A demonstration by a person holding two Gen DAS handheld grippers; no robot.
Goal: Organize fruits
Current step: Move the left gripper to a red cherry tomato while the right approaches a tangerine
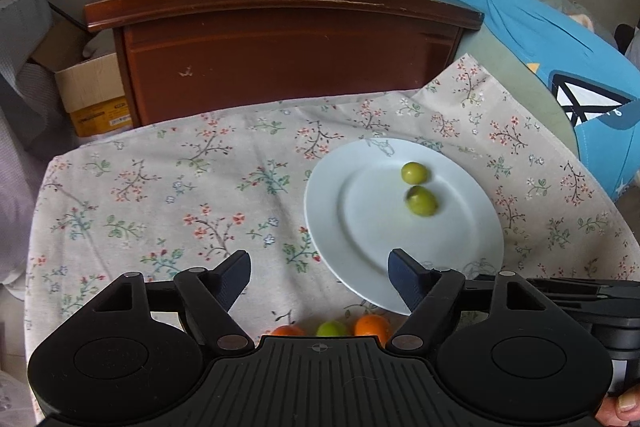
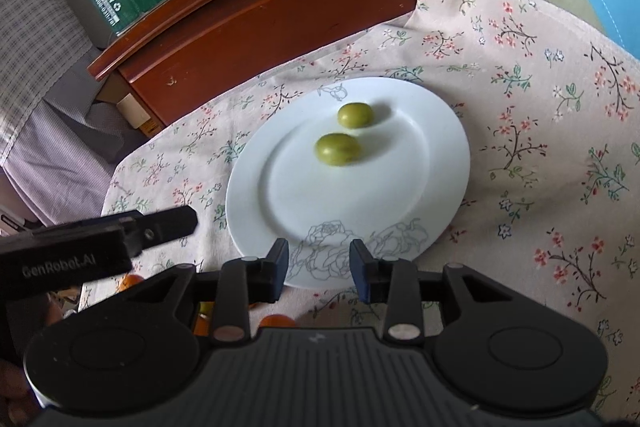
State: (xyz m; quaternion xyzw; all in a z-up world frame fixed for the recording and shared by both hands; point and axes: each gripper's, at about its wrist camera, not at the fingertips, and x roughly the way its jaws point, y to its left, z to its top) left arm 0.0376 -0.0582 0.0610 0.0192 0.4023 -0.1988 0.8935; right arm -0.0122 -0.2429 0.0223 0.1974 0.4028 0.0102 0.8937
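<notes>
1. Left hand-held gripper (image 1: 319, 277): spread wide, holding nothing. Right hand-held gripper (image 2: 319, 265): parted moderately, also holding nothing, above the plate's near rim.
2. Probably next: pick a loose fruit. Best done by lowering straight over one piece, centring it between the fingers, closing gently to avoid a squeeze or roll.
3. Just below the left fingers, on the table's floral cloth (image 1: 160, 195): two orange fruits (image 1: 372, 327) flanking a green fruit (image 1: 331, 329).
4. Farther out: white plate (image 2: 440, 163) carrying two green fruits (image 2: 337, 149), near each other.
</notes>
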